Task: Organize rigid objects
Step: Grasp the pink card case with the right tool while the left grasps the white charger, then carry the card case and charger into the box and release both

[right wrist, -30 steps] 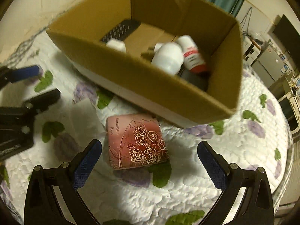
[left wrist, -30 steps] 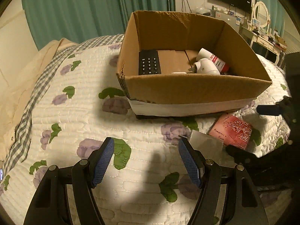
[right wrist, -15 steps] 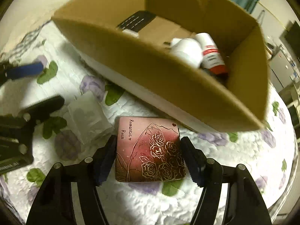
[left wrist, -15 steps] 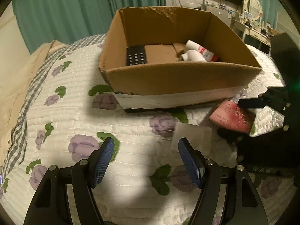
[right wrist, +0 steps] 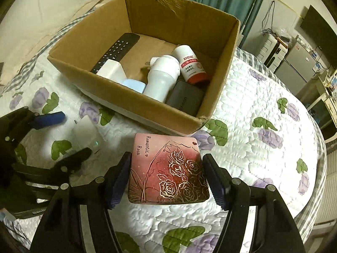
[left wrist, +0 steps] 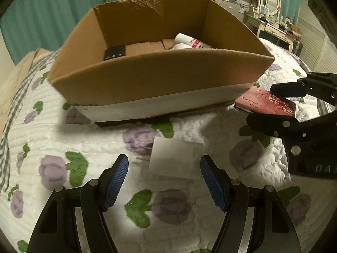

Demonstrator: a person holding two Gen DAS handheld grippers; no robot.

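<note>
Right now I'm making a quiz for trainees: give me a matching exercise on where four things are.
1 rose tin
2 remote
3 white packet
4 red-capped bottle

a on the quilt before the left tongs
b between the right tongs
c along the box's left wall
d in the box beside the white bottle

1-b, 2-c, 3-a, 4-d

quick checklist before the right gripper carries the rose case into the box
1. Right gripper grips the pink rose case: ok, a pad on each side edge.
2. Case lifted off the quilt: cannot tell.
3. Free room in the cardboard box: ok, bare floor at the back, beyond the remote and white bottles.
4. Path over the near wall: ok, nothing in between.
5. Left gripper out of the way: ok, open, off to the left over the flat white packet.
</note>
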